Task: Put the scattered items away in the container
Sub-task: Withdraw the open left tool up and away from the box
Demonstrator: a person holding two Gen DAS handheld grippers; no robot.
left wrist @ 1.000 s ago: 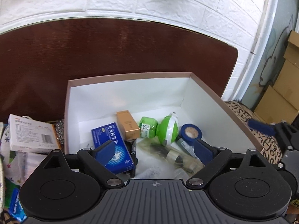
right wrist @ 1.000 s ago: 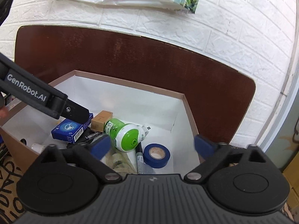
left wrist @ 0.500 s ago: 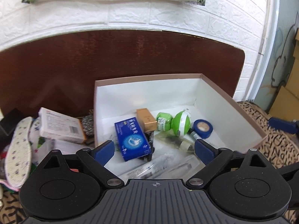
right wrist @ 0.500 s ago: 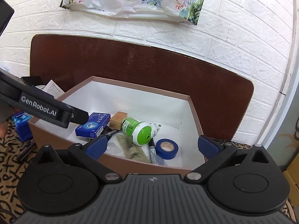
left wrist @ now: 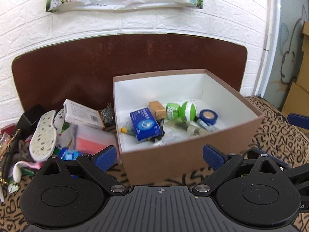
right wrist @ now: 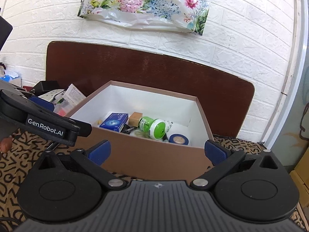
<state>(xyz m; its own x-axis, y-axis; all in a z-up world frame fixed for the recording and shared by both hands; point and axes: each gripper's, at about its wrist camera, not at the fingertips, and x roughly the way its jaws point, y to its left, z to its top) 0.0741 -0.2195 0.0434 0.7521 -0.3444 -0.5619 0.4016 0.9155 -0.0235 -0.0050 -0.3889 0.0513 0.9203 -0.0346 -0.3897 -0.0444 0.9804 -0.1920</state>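
Note:
A brown cardboard box (left wrist: 195,152) with a white inside stands ahead of both grippers. Inside lie a blue carton (left wrist: 144,123), a small tan box (left wrist: 157,109), a green and white bottle (left wrist: 181,110) and a blue tape roll (left wrist: 208,117). To its left is a heap of loose items: a white medicine box (left wrist: 82,114), a patterned insole (left wrist: 43,135), a steel scourer (left wrist: 107,115). My left gripper (left wrist: 160,157) is open and empty in front of the box's near wall. My right gripper (right wrist: 157,151) is open and empty too, before the box (right wrist: 154,154).
A dark brown board (left wrist: 77,63) leans on the white brick wall behind the box. A flowered plastic bag (right wrist: 146,5) hangs on the wall. A patterned cloth (left wrist: 274,133) covers the surface. Cardboard boxes (left wrist: 303,89) stand at the far right. The left gripper's arm (right wrist: 46,125) crosses the right wrist view.
Both grippers have drawn back and up from over the box; its near wall and the heap to its left now show. Both stay open and empty.

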